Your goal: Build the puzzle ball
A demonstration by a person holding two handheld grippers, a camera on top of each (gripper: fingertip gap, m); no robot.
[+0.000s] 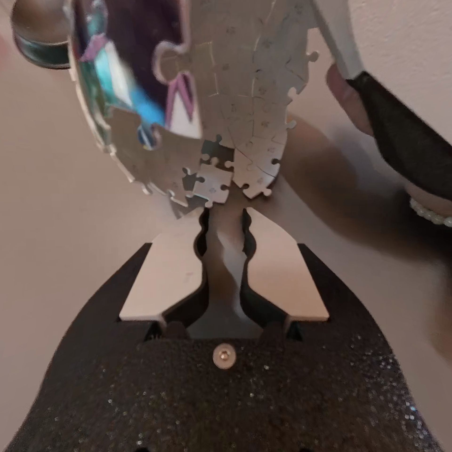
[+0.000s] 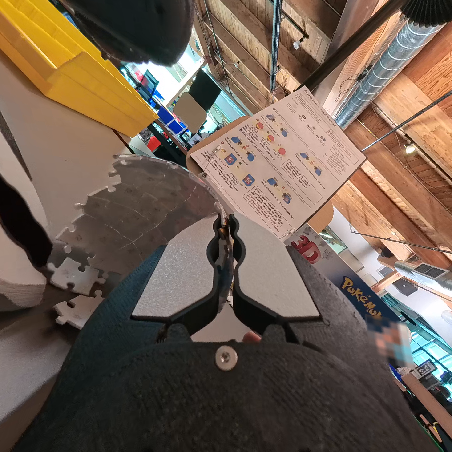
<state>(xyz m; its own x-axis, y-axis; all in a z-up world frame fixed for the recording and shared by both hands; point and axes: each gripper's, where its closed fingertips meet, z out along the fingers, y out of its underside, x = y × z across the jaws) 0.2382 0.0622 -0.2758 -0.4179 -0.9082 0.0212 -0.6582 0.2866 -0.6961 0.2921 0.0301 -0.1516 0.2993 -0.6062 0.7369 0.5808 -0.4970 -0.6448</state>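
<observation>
Grey-backed puzzle shell (image 2: 146,208), rim pinched by right hand-held gripper (image 2: 226,226); left hand-held gripper (image 1: 226,215) seemingly narrow, empty.

Left wrist view dim and motion-blurred (warm cast); right wrist view bright, daylit, sharp, edges fisheye-bent.

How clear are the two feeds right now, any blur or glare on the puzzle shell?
Left wrist view: puzzle shell smeared by motion blur, colours streaked, dark shadow at right; left gripper sharper. Right wrist view: mostly sharp, soft sheen on the shell, strong wide-angle bending, a mosaic patch at lower right.
</observation>
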